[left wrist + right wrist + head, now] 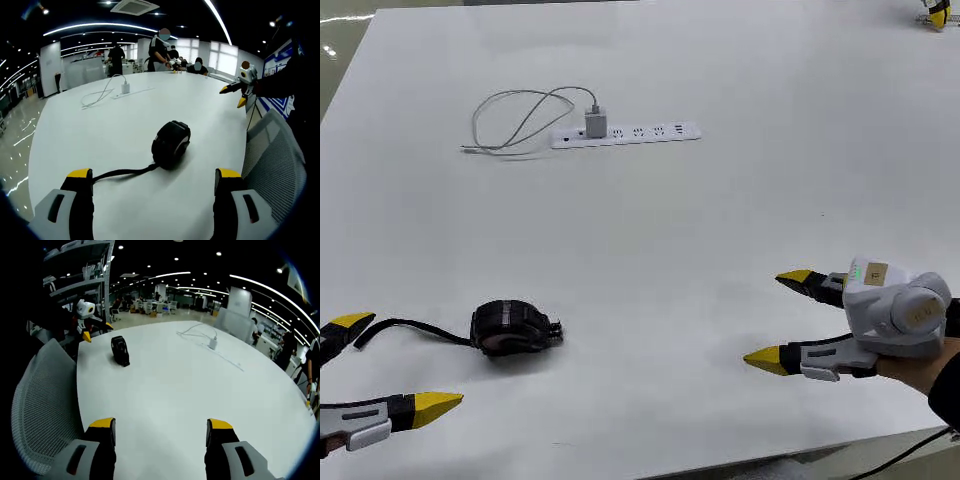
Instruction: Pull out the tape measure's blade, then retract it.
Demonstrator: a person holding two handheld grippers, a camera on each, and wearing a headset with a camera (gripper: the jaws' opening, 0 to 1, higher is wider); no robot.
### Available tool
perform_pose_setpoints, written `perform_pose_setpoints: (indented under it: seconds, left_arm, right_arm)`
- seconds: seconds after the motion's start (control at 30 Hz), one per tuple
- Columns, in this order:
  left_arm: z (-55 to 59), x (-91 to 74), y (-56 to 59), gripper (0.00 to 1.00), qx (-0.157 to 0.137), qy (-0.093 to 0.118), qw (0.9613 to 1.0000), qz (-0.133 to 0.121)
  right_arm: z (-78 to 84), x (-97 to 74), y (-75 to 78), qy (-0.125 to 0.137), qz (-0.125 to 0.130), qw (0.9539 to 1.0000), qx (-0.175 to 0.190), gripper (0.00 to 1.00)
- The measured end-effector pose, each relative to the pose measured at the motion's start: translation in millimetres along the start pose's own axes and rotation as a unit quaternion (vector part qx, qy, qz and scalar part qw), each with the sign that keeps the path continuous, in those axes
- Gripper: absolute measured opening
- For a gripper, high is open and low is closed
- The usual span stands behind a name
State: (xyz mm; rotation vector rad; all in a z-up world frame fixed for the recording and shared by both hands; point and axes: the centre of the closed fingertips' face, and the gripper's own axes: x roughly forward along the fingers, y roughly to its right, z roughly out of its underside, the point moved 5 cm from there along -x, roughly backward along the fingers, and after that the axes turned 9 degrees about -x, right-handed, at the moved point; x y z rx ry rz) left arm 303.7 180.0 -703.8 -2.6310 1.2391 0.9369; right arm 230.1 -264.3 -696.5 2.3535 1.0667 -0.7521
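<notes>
A black tape measure (513, 328) lies on the white table (720, 210), its black wrist strap (410, 328) trailing left. My left gripper (400, 365) is open at the table's near left, yellow tips on either side of the strap end. In the left gripper view the tape measure (171, 143) sits a short way ahead of the open jaws, its strap (122, 172) running back between them. My right gripper (777, 318) is open at the near right, well away from the tape measure (120, 350), which lies far ahead in its view. No blade is out.
A white power strip (630, 133) with a plugged charger (596, 123) and a looped cable (515, 118) lies at the back of the table. Another gripper's yellow tip (937, 14) shows at the far right corner. People stand beyond the far end (160, 47).
</notes>
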Motion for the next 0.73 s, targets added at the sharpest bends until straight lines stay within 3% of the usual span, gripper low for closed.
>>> perform_pose_setpoints:
  seconds: [0.23,0.4,0.73]
  left_arm:
    - [3.8,-8.1,-5.2,0.99,-0.005,0.005,1.0000,-0.005]
    - [1.8,-12.4,-1.2,0.99,-0.003,0.007,1.0000,-0.003]
    - [3.8,-10.7,1.3,0.99,0.007,0.002,1.0000,-0.005]
  right_arm:
    - [7.7,-6.1,0.5,-0.004,0.009,0.9998,0.019,0.88]
    - [7.0,-3.0,-3.8,0.012,0.004,0.9998,0.018,0.99]
    - [11.1,-7.6,-4.2,0.008,0.014,0.9991,0.038,0.99]
